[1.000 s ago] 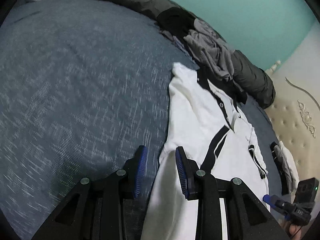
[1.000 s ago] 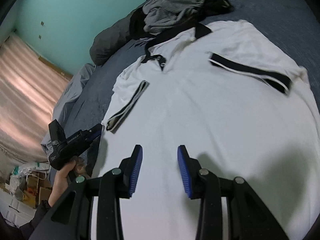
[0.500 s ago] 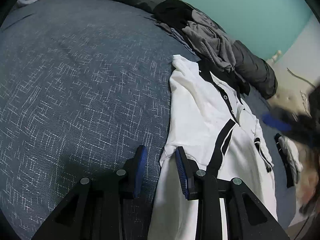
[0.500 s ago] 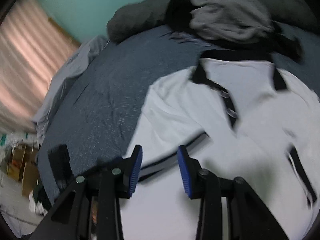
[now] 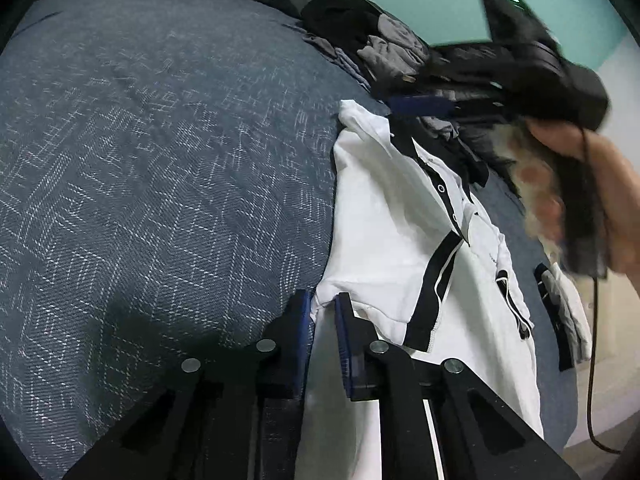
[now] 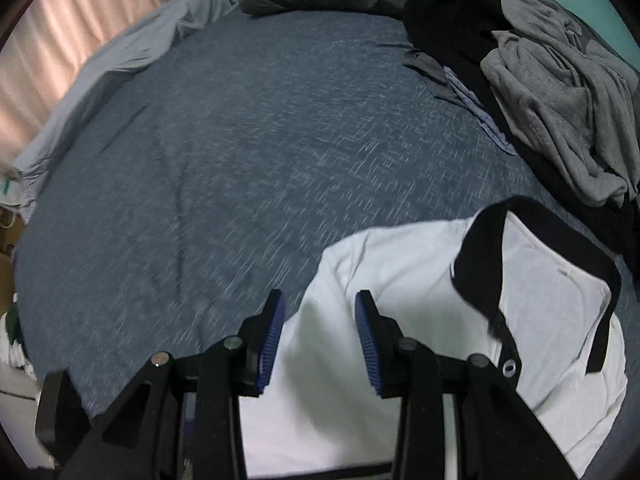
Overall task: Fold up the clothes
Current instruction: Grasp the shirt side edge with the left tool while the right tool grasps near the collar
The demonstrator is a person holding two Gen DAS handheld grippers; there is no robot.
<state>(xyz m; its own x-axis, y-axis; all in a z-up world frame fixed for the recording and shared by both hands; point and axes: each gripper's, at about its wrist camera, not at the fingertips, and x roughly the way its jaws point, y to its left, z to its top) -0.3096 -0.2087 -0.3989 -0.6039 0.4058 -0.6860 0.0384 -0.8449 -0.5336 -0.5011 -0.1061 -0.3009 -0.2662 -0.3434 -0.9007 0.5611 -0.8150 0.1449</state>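
While our left gripper (image 5: 323, 312) was closing its jaws on the white polo shirt's (image 5: 384, 216) near armpit fold on the blue bedspread (image 5: 160, 160), our right gripper (image 6: 318, 328) hovered spread over its shoulder; soft, light fabric, we judged, best pinched at seams.

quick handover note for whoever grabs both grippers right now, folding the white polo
Left gripper: jaws closing on the white polo's side edge, below the sleeve.
Right gripper: open, empty, over the polo's shoulder near the black collar.
The polo lies flat, front up, on the blue bedspread; unfolded clothes pile beyond it.
Done: no fold visible.
Left: grab the shoulder, fold that side in, then the rest.
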